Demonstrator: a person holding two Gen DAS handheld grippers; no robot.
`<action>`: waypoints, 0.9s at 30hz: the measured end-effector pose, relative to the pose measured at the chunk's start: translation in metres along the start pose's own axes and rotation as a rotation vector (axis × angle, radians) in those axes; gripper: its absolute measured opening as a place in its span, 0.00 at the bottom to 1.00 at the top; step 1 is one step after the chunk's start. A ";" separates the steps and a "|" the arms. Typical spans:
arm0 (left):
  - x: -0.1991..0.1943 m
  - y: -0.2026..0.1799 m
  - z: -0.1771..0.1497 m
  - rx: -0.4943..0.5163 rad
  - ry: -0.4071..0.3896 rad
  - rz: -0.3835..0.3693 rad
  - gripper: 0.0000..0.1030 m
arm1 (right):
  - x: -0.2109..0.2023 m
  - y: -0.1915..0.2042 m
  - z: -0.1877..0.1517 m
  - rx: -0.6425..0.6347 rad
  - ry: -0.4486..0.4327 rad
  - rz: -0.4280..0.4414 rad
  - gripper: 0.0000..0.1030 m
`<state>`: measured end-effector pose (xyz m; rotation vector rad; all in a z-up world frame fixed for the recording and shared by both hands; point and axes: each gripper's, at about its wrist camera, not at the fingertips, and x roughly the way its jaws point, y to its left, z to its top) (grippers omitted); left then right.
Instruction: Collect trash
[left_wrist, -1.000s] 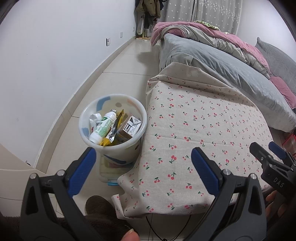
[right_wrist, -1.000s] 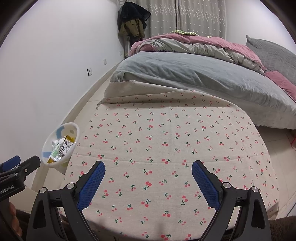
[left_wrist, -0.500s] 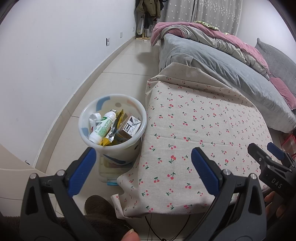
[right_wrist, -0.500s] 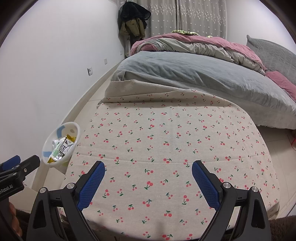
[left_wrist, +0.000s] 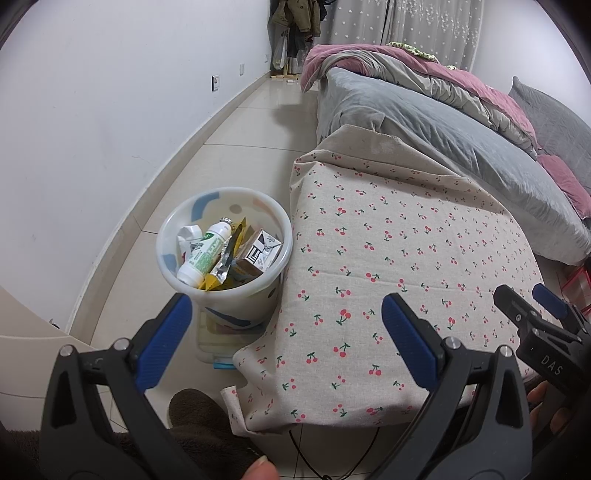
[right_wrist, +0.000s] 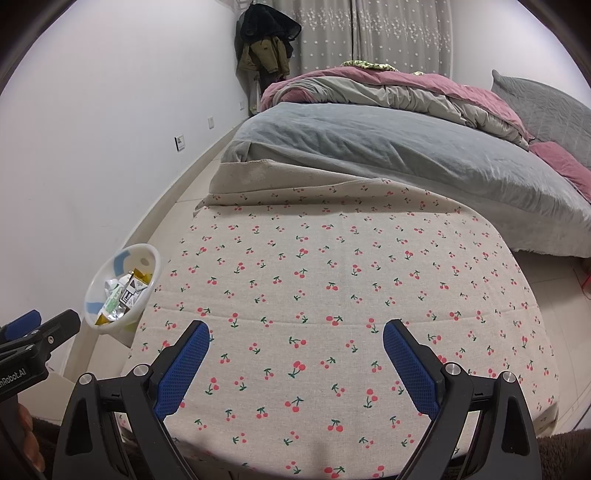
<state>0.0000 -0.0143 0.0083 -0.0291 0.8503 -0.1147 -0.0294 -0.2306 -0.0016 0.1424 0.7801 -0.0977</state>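
Observation:
A white plastic bin (left_wrist: 173, 229) stands on the floor at the table's left edge. It holds a white and green bottle (left_wrist: 204, 255), a small carton (left_wrist: 260, 253) and yellow and foil wrappers (left_wrist: 227, 258). The same bin (right_wrist: 101, 284) shows at the left of the right wrist view. My left gripper (left_wrist: 286, 330) is open and empty, hovering near the table's front left corner, just in front of the bin. My right gripper (right_wrist: 295, 360) is open and empty over the front of the table (right_wrist: 332, 258), which is covered in a cherry-print cloth.
A bed (right_wrist: 369, 147) with grey and pink bedding lies behind the table. A white wall (left_wrist: 92, 129) runs along the left, with tiled floor (left_wrist: 251, 129) between it and the bed. A small clear box (left_wrist: 214, 343) sits under the bin. Coats (right_wrist: 267, 51) hang at the far end.
Both views have drifted only slightly; the grippers stay open and empty and nothing on the table or in the bin has moved.

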 end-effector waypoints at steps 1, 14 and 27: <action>0.000 0.000 0.000 -0.001 0.000 0.000 0.99 | 0.000 0.000 0.000 0.000 0.000 -0.001 0.93; -0.001 0.000 0.000 -0.001 0.000 -0.001 0.99 | -0.001 0.001 0.000 0.004 -0.003 -0.004 0.93; 0.004 0.004 0.002 -0.016 0.042 -0.039 0.99 | -0.001 0.001 0.000 0.005 -0.002 -0.007 0.93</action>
